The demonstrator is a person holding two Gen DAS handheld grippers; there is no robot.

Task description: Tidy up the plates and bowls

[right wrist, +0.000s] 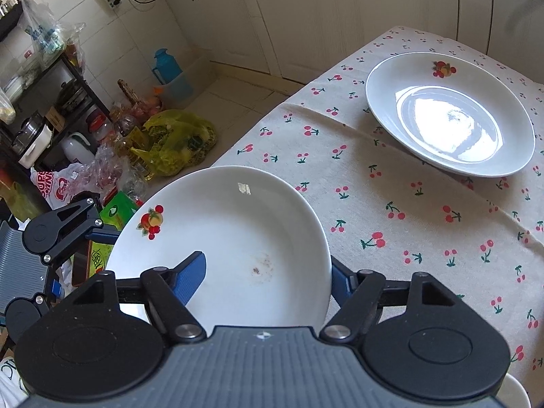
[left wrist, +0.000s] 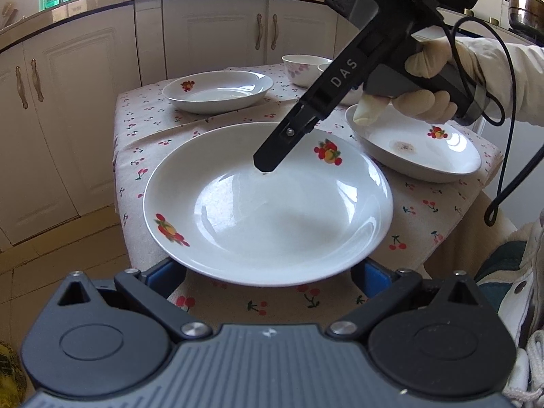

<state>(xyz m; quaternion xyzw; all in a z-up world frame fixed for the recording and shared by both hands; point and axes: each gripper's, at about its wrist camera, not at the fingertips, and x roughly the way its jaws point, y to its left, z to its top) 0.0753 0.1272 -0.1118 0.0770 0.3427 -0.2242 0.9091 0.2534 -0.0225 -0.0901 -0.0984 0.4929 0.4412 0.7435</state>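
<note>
Jaws of the right gripper [right wrist: 268,261] straddle the right rim of the near plate [left wrist: 272,221], with one blue finger [right wrist: 193,272] lying inside the dish and the other outside and below the rim. The gap between them looks too wide for a firm pinch. The left gripper [left wrist: 268,272] stands wide open, both fingers running under the plate's near rim. Whether they carry its weight cannot be told.

The plate sits at the near edge of the cherry-print tablecloth [left wrist: 153,156] and overhangs it toward the floor. The step in hand appears to be taking hold of this plate so it can be stacked with the others. The next move likely calls for closing squarely on the rim, then lifting level, since glazed china held at one edge could tip or slip.

It is a deep white plate, glossy, with fruit decals on opposite sides of its rim. The right wrist view shows a faint brownish mark in its well. A matching plate [left wrist: 217,91] lies at the far left and another [left wrist: 414,149] to the right under the gloved hand [left wrist: 425,78]. Two bowls [left wrist: 302,68] stand at the far side.
</note>
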